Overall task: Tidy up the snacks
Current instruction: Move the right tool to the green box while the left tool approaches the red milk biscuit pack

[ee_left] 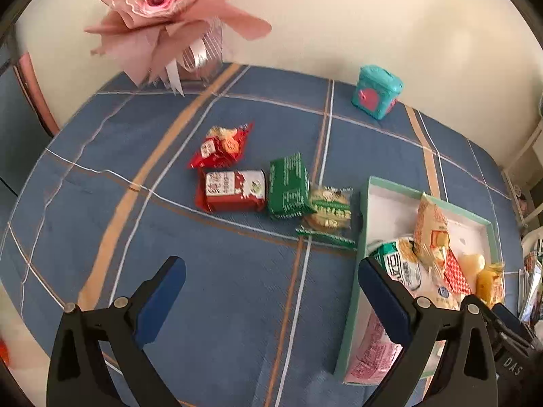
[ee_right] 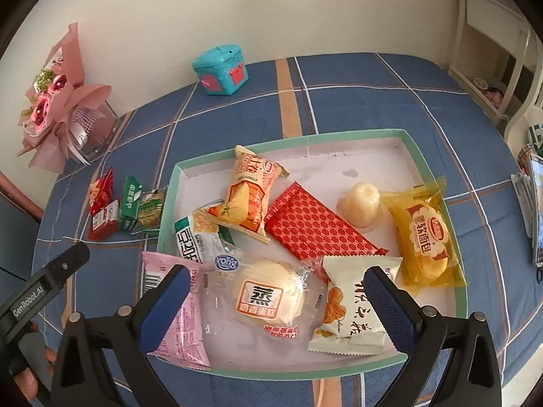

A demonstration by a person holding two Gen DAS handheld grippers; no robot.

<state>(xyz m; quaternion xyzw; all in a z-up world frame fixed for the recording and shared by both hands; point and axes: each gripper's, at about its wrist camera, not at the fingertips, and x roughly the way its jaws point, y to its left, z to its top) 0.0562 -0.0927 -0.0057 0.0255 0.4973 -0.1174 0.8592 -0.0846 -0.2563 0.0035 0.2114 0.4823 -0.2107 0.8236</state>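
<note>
A shallow teal-rimmed tray (ee_right: 305,137) on the blue checked cloth holds several wrapped snacks. Among them are a clear steamed-cake packet (ee_right: 268,298), a white packet (ee_right: 353,308), a pink packet (ee_right: 183,312), a flat red packet (ee_right: 315,224) and a yellow bread packet (ee_right: 427,237). My right gripper (ee_right: 276,271) hangs open over the cake packet, its pads apart from it. Left of the tray (ee_left: 364,224) lie two red packets (ee_left: 234,190), a green packet (ee_left: 288,186) and a cookie packet (ee_left: 329,210). My left gripper (ee_left: 271,264) is open over bare cloth with nothing between its fingers.
A pink bouquet (ee_left: 163,10) stands at the table's far left corner and a teal box (ee_left: 376,91) by the wall. White shelving (ee_right: 492,51) is beyond the table's right edge. The other gripper's body (ee_right: 51,281) shows beside the tray's near left corner.
</note>
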